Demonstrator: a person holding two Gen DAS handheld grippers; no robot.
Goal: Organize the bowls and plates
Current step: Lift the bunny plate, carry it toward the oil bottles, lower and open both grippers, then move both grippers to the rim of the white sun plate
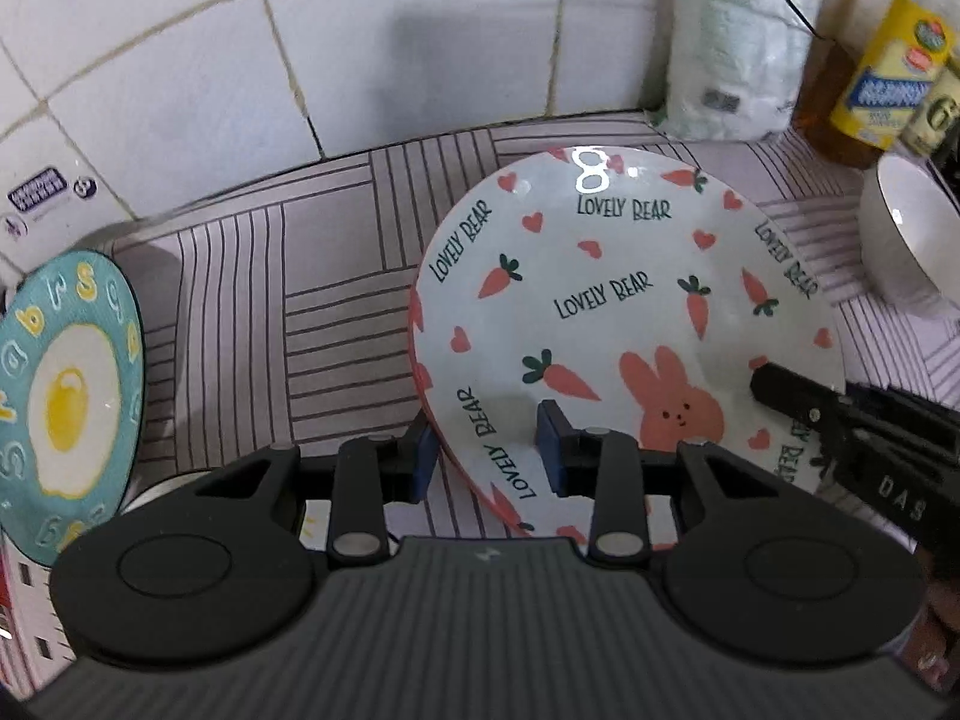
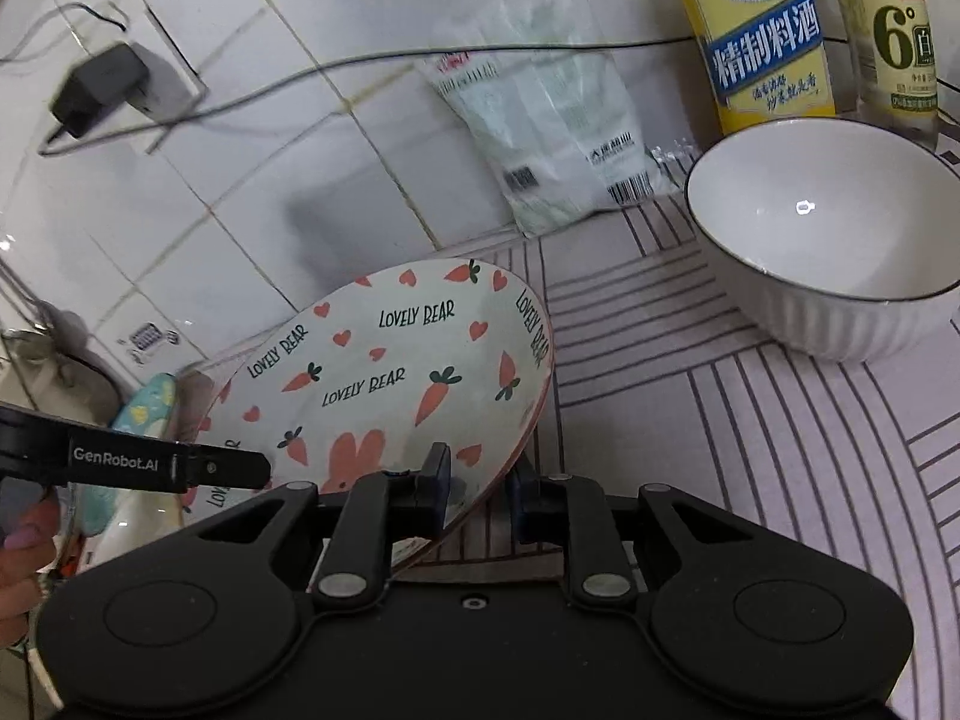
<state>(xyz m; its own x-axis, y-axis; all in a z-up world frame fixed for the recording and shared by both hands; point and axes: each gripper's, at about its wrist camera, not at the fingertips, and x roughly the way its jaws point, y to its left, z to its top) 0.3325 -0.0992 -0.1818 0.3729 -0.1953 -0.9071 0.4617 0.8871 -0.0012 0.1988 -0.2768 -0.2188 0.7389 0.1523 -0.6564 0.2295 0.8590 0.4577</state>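
Note:
A white plate [image 1: 600,300] printed with carrots, hearts, a pink rabbit and "LOVELY BEAR" hangs tilted above the striped mat, held from two sides. My left gripper [image 1: 486,456] is shut on its near-left rim, one blue pad under the plate and one on top. My right gripper [image 2: 480,486] is shut on the plate [image 2: 384,372] at its near-right rim. In the left wrist view the right gripper's finger [image 1: 780,387] lies on the plate's right side. The left gripper's finger [image 2: 240,468] shows in the right wrist view. A white ribbed bowl [image 2: 828,228] stands to the right.
A teal plate with a fried-egg picture [image 1: 72,384] lies at the left, seemingly on a white dish. At the back, a paper pack [image 2: 552,120] and two bottles [image 2: 762,30] stand by the tiled wall. A charger [image 2: 102,84] hangs in a wall socket. A hand [image 2: 24,546] shows low left.

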